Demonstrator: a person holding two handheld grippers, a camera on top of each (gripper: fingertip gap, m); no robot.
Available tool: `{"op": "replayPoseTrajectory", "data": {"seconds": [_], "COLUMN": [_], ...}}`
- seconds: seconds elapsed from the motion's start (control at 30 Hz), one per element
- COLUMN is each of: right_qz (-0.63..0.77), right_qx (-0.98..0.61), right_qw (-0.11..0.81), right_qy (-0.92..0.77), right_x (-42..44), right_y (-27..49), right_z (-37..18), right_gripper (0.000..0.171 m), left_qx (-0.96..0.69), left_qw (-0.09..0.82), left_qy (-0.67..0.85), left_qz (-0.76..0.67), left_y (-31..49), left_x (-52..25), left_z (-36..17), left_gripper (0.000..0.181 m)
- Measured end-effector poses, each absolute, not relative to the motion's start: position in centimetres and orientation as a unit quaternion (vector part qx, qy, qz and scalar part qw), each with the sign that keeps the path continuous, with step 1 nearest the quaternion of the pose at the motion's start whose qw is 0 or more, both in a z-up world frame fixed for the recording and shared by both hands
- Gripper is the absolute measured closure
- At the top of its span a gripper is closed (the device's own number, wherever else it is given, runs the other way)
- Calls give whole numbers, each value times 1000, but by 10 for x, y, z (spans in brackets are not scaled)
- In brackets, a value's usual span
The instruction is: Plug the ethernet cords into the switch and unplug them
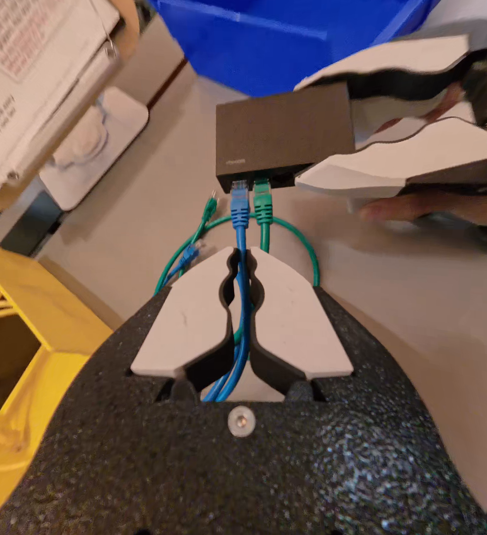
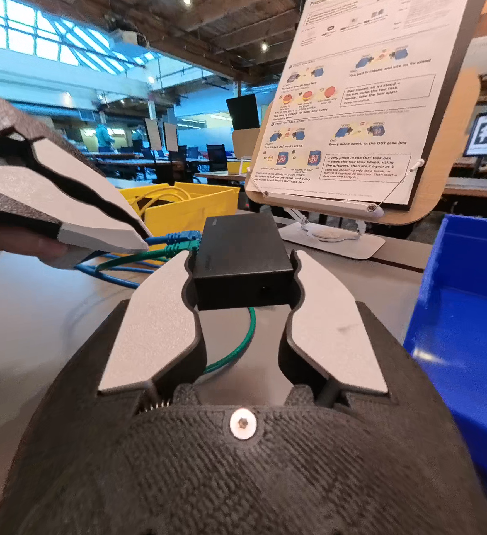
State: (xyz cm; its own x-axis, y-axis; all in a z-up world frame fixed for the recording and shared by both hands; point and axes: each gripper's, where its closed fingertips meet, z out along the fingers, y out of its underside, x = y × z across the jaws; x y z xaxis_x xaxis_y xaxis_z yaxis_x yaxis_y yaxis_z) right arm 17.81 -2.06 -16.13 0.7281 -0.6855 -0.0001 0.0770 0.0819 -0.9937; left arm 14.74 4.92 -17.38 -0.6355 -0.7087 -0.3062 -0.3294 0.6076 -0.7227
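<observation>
The black switch is held by its sides in my right gripper, which is shut on it. A green plug sits in one front port. A blue plug is at the port beside it, its clear tip showing at the port mouth. My left gripper is shut on the blue cord a short way behind that plug. It also shows in the right wrist view. The cords' other ends, a green plug and a blue plug, lie loose on the table. A green cord runs under the switch.
A yellow bin with yellow cords stands left of my left gripper. A blue bin stands behind the switch and shows at the right in the right wrist view. A paper sheet on a wooden stand is behind the switch.
</observation>
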Motion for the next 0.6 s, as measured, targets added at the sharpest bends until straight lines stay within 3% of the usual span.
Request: {"op": "replayPoseTrajectory", "data": {"seconds": [0.03, 0.27, 0.5, 0.6], "right_qz": [-261, -218, -240, -243], "right_qx": [-616, -608, -628, -630], "right_qw": [700, 725, 704, 702], "right_qy": [251, 240, 229, 229], "right_x": [178, 174, 175, 177], "right_y": [-22, -23, -18, -18], "right_z": [-161, -158, -162, -162], "right_gripper": [109, 109, 109, 108], "left_qx": [-292, -247, -181, -201], "left_qw": [304, 326, 344, 369], "left_qy": [841, 798, 843, 801], "left_qz": [-340, -442, -372, -427], "left_y": [47, 40, 47, 46], "left_x": [148, 146, 151, 155], "left_z": [-170, -158, -166, -151], "left_gripper": [177, 177, 177, 177]}}
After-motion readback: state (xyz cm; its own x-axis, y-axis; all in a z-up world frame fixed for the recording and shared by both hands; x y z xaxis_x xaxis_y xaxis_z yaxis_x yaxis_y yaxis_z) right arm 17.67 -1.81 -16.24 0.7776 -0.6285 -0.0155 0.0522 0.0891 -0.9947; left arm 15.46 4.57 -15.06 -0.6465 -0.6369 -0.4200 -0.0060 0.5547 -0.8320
